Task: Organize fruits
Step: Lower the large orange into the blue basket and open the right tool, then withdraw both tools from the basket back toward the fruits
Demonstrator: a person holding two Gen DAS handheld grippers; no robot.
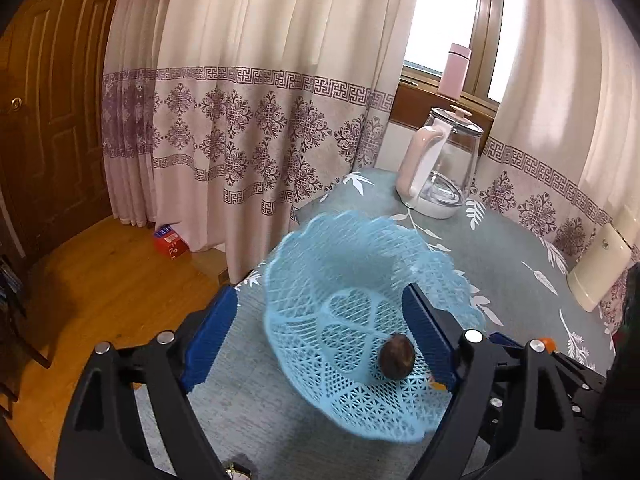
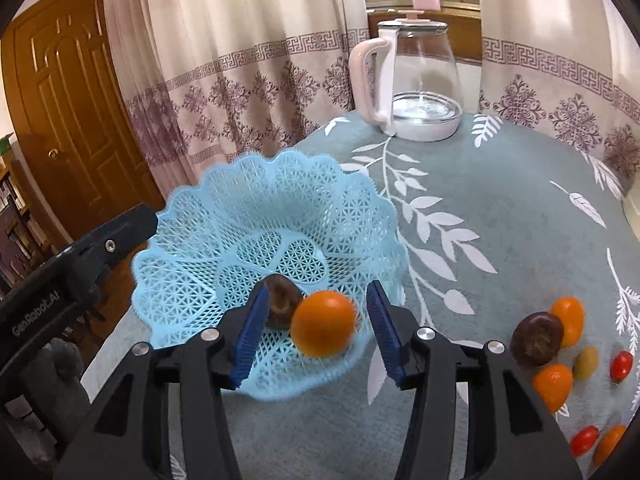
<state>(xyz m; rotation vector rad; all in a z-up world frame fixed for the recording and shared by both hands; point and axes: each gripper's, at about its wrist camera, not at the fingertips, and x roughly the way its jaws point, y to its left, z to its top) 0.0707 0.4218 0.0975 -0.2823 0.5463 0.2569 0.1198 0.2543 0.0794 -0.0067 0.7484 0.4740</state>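
A light blue lattice basket (image 1: 352,264) (image 2: 248,208) stands on the grey-green leaf-print tablecloth (image 2: 500,200), near the table's left edge. A dark brown round fruit (image 1: 396,356) (image 2: 282,304) lies inside it. My left gripper (image 1: 320,338) is open, its blue pads straddling the basket's near part; one of its fingers (image 2: 132,224) reaches the rim. My right gripper (image 2: 318,334) is open over the basket's near rim. A blurred orange fruit (image 2: 324,324) sits between its pads, touching neither. Loose fruits lie at the right: a brown one (image 2: 536,338), small oranges (image 2: 552,386), cherry tomatoes (image 2: 622,366).
A glass kettle with a pink handle (image 1: 440,168) (image 2: 416,80) stands at the table's far side. A cream box (image 1: 600,268) sits at the right edge. Patterned curtains hang behind. Left of the table are wooden floor, a red box (image 1: 170,240) and a door (image 2: 68,112).
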